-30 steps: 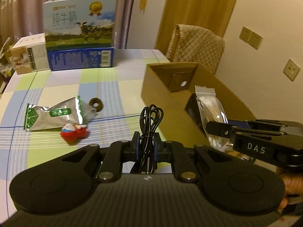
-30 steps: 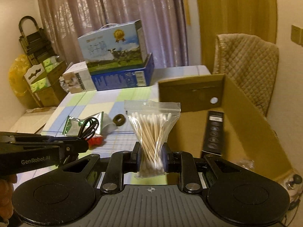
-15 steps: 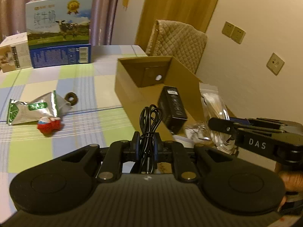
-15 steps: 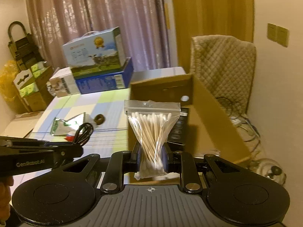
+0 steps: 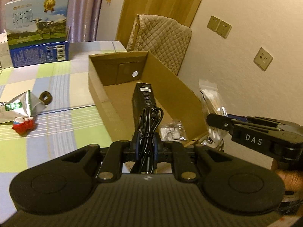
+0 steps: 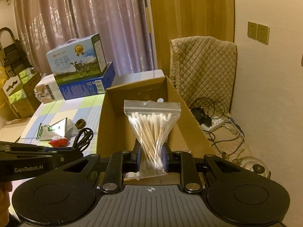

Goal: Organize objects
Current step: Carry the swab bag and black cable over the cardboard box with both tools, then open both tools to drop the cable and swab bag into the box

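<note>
While both tools are loaded, we note how each item sits. The left gripper (image 5: 145,144) pinches a coiled black cable (image 5: 149,124), loops sticking out at 12 o'clock over the near end of the box (image 5: 170,87). The right gripper (image 6: 151,157) pinches a bag of swabs (image 6: 151,132) low down, zip edge up, also over the box.

Handling, as we judge it: cable is light and springy, so loops may spread on release; grip across the bundle is sound. The bag is light, slick film and could slide; the hold near the bottom leaves the top free to flop.

Inside the box: a black remote (image 5: 144,98) along the middle and a small clear packet (image 5: 173,131) at 1 o'clock of the cable. Bare floor lies at 11 o'clock. The walls are tall, so we would descend from above.
</note>
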The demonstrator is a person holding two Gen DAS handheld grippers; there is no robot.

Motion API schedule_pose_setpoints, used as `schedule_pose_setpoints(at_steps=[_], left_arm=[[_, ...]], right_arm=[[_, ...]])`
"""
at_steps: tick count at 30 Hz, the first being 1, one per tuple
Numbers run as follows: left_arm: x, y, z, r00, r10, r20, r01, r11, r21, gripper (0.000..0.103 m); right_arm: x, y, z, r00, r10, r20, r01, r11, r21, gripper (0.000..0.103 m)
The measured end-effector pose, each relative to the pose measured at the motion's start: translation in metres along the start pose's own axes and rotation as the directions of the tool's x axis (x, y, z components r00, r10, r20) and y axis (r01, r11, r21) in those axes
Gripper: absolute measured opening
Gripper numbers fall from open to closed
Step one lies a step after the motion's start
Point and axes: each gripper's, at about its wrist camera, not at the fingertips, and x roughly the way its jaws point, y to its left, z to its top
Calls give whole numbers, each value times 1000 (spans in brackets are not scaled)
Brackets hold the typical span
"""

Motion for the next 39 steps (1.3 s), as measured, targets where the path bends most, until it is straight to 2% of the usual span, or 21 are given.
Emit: schedule_pose_setpoints(at_steps=[11, 39], left_arm=[[20, -14, 12, 1000, -8, -12, 9, 1000, 18, 11], [63, -13, 33, 999, -11, -43, 11, 1000, 14, 11]], right_arm=[[11, -10, 7, 1000, -13, -16, 13, 1000, -20, 19], [39, -26, 23, 999, -19, -36, 18, 999, -31, 19]])
